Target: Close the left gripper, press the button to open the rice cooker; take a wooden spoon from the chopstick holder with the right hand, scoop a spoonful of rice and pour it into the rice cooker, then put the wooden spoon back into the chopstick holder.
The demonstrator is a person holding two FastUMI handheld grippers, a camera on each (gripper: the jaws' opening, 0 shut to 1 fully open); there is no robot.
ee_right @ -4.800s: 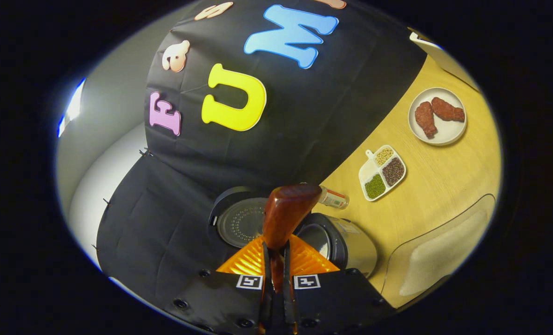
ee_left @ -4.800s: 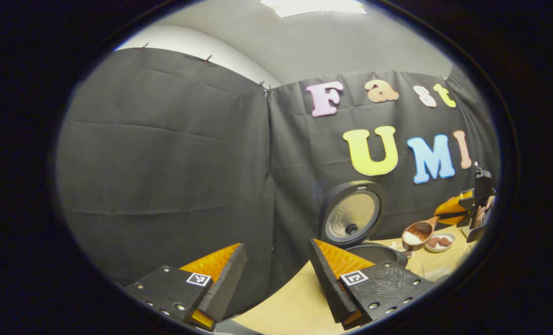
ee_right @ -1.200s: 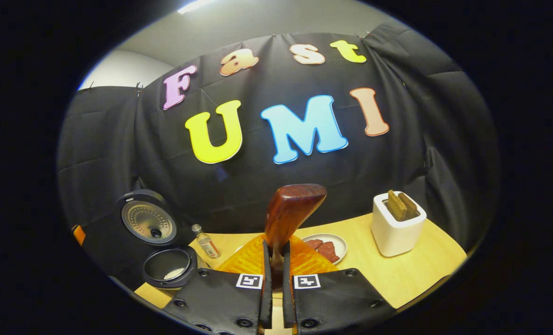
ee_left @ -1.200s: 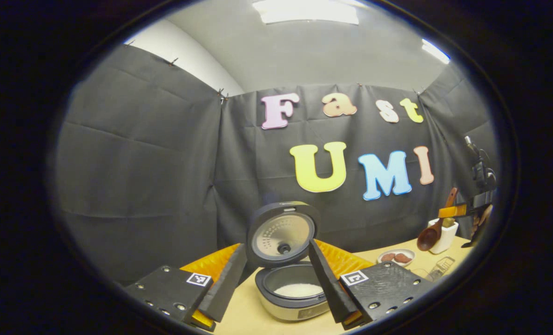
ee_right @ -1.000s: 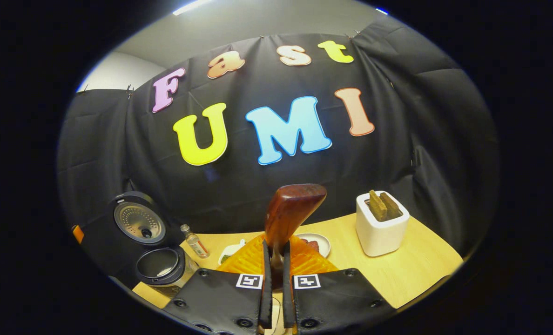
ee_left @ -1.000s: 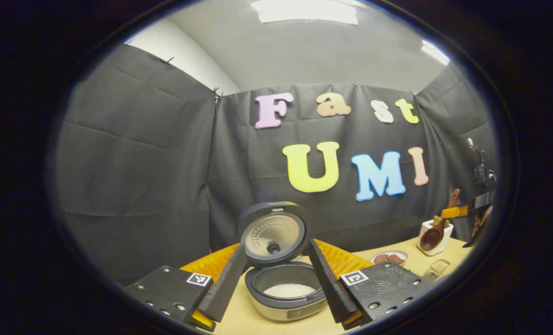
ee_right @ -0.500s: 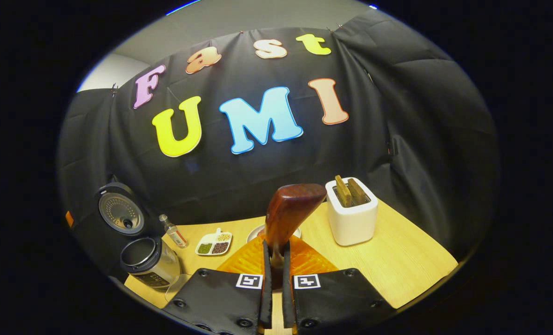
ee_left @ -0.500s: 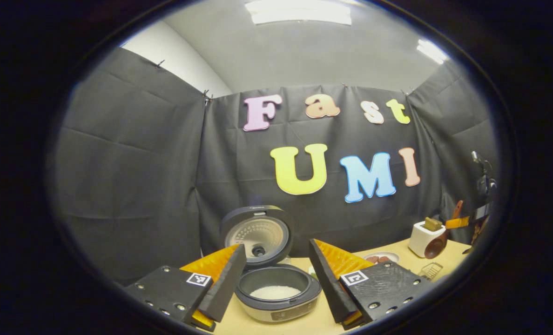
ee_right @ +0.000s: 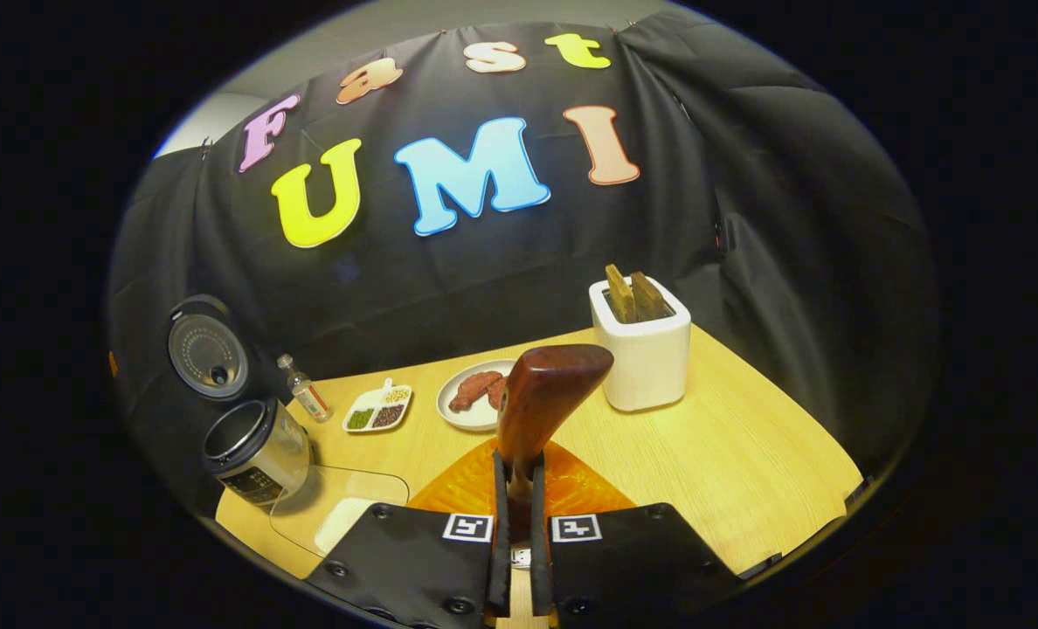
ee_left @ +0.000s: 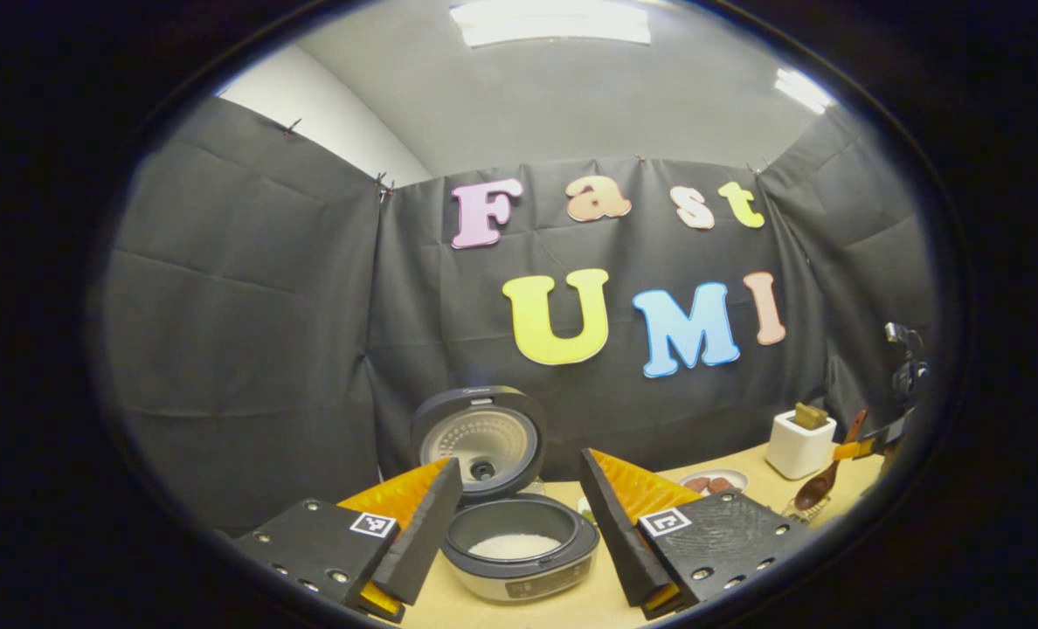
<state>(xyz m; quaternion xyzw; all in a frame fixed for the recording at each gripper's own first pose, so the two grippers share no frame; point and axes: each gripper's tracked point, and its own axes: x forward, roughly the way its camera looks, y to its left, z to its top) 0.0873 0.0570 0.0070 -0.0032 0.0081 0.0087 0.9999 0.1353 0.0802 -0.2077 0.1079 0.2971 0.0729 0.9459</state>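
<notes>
- Our left gripper (ee_left: 519, 524) has its two fingers spread wide, with nothing between them.
- Just ahead of it, between the fingers, sits the rice cooker (ee_left: 519, 546) with its lid (ee_left: 481, 441) standing up and white rice (ee_left: 515, 546) inside the pot.
- Our right gripper (ee_right: 516, 511) is pinching the wooden spoon (ee_right: 541, 402) by its handle, and the handle end sticks up in front of us.
- The white chopstick holder (ee_right: 642, 349) stands on the table (ee_right: 746, 472) ahead of that gripper, a bit to the right.
- Far off to its left we see the open cooker, and near it a small bottle (ee_right: 303, 390), a dish of beans (ee_right: 377, 409) and a plate (ee_right: 467, 418) with meat.
</notes>
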